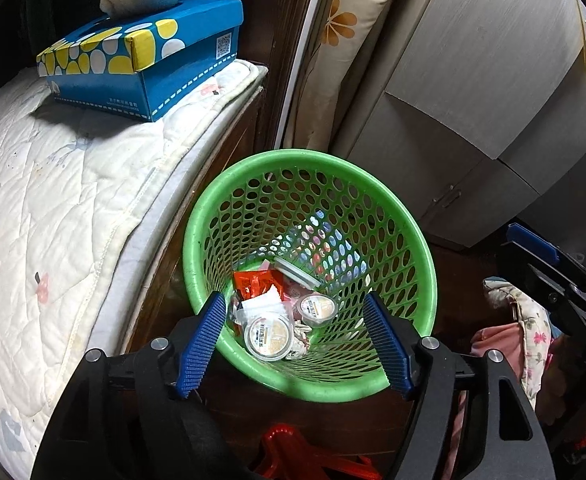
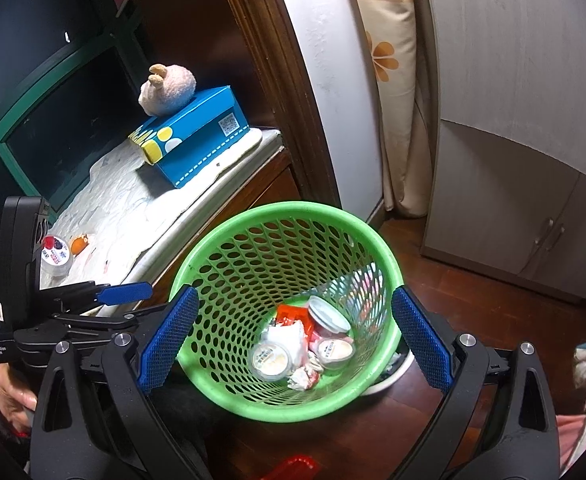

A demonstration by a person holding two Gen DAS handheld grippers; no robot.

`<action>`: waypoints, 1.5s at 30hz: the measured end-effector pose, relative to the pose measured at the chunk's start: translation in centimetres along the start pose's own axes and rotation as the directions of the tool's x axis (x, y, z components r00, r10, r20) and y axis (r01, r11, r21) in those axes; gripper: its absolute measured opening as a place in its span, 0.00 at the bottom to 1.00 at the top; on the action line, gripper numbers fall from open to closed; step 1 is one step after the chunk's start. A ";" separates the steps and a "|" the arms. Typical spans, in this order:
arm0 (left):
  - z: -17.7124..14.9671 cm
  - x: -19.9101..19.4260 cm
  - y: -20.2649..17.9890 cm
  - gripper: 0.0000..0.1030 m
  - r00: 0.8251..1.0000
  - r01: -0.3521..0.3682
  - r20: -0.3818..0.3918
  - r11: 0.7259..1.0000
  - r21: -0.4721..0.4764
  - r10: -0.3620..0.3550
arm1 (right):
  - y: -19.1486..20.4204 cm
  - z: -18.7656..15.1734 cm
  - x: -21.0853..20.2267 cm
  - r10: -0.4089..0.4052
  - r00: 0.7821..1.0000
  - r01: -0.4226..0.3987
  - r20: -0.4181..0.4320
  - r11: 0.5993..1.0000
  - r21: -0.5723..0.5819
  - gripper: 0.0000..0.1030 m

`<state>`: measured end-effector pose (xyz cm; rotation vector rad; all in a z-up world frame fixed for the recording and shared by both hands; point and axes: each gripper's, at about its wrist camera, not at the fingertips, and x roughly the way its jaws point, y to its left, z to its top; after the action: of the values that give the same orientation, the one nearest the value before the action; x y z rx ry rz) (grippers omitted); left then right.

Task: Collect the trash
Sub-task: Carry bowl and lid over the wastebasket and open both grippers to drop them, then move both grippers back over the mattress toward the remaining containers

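A green perforated waste basket (image 1: 405, 248) stands on the wooden floor beside the bed; it also shows in the right wrist view (image 2: 229, 248). Inside lie two round lidded cups (image 1: 269, 336), a red wrapper (image 1: 253, 284) and crumpled white paper (image 2: 289, 336). My left gripper (image 1: 297, 344) is open and empty above the basket's near rim. My right gripper (image 2: 293, 344) is open and empty, also over the basket. On the bed a small round cup (image 2: 55, 258) and an orange scrap (image 2: 79, 244) lie near the left gripper's body.
A blue tissue box (image 1: 153, 64) with a plush toy (image 2: 167, 90) on it sits on the white quilted mattress (image 1: 53, 200). A grey cabinet (image 2: 513, 160) stands to the right. A red plastic item (image 1: 293, 456) lies on the floor below.
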<state>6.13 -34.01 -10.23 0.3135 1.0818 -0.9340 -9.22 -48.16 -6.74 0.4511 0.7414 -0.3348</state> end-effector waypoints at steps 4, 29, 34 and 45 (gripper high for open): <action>-0.4 -1.2 1.0 0.67 1.000 -0.011 0.017 1.000 -0.017 0.011 | 0.6 -0.1 0.1 0.019 1.000 -0.019 -0.006 1.000 -0.003 0.93; -3.9 -13.1 14.7 0.71 0.942 -0.247 0.165 0.937 -0.248 0.292 | 11.1 0.6 3.1 0.151 0.985 -0.163 -0.082 0.973 -0.165 0.93; -4.3 -15.7 18.8 0.77 0.912 -0.299 0.184 0.900 -0.317 0.368 | 13.1 0.7 3.7 0.177 0.980 -0.192 -0.096 0.963 -0.190 0.93; -6.3 -20.4 25.6 0.79 0.867 -0.356 0.178 0.829 -0.432 0.465 | 17.6 1.5 6.0 0.290 0.943 -0.320 -0.160 0.923 -0.214 0.93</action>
<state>19.13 -4.75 -1.07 0.0771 0.8643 -0.3419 3.60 -34.70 -5.24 0.3557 0.8084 0.0782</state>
